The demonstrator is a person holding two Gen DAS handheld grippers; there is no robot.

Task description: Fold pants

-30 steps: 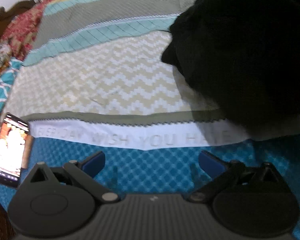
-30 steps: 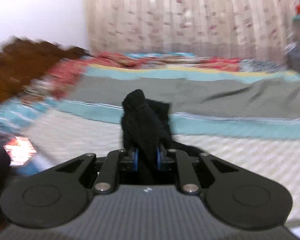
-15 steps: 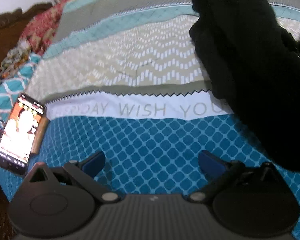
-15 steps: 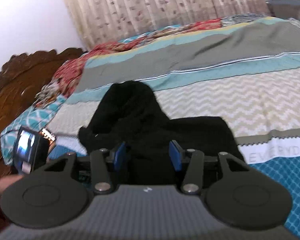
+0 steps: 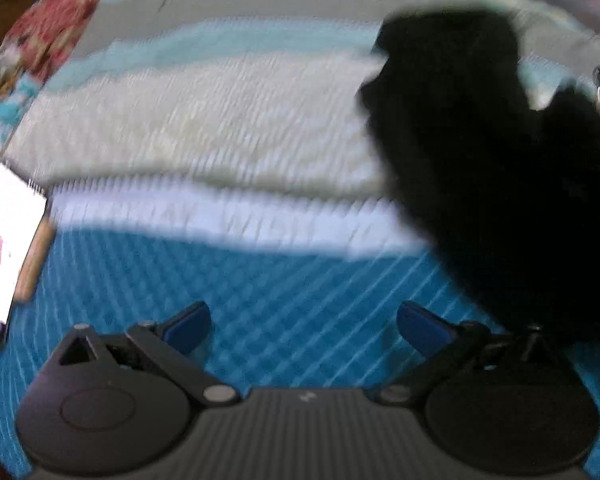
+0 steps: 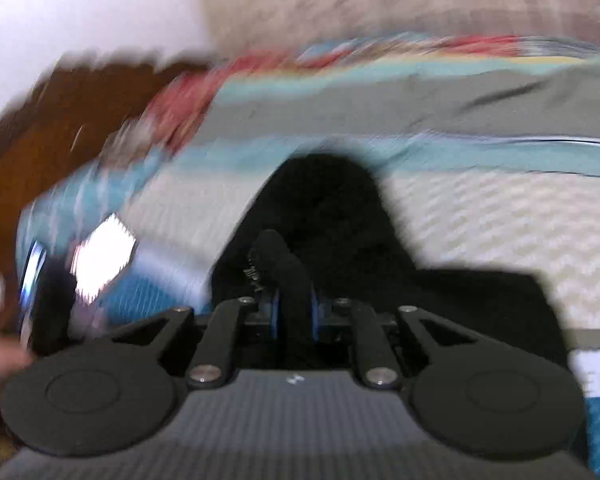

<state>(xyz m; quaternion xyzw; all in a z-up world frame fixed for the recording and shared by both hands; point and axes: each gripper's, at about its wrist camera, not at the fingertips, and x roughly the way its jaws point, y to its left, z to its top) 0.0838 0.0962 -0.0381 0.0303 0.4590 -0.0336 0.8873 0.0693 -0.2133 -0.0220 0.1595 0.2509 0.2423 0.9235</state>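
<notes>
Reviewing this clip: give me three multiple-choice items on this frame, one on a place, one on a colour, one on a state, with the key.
1. In the left wrist view, where does the phone lie?
A. left edge
B. right edge
C. between the pads

2. What colour are the pants?
A. red
B. black
C. white

3. How is the right tool?
A. wide open, empty
B. shut on the pants
C. out of view

Key: 1 A, its lit screen sits at the far left on the bedspread. 2 B, the heap is black in both views. 3 B, its blue pads pinch a black fold, having just closed.
</notes>
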